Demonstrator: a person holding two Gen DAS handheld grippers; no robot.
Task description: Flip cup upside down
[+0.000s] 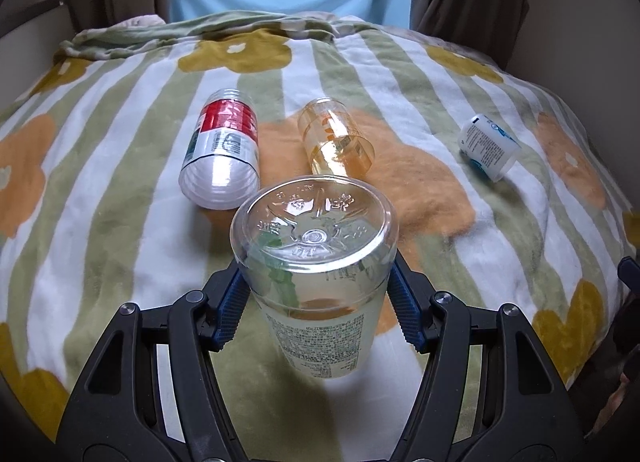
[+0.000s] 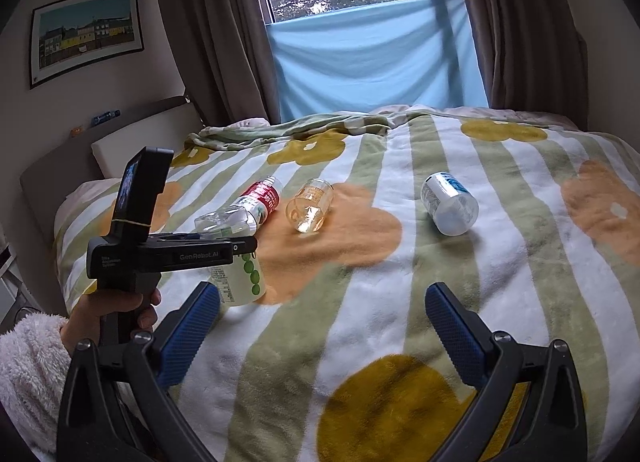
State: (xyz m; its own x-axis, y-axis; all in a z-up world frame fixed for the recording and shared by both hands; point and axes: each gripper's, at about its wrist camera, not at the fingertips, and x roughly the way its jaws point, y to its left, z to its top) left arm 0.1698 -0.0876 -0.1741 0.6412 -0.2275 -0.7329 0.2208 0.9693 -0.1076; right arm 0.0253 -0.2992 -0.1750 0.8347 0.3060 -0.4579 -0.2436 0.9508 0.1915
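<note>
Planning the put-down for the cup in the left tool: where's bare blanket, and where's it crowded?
Crowded: just beyond the held cup, the red-label cup and amber cup lie side by side. Free: the blanket in front of the open right tool, and the strip between the amber cup and the blue-label cup.

The clear plastic cup (image 1: 316, 262) stands upside down between the blue pads of the left gripper (image 1: 318, 294), its embossed base facing up toward the camera. A printed label with green dots wraps its lower body, and its mouth rests down on the blanket (image 1: 120, 222).
</note>
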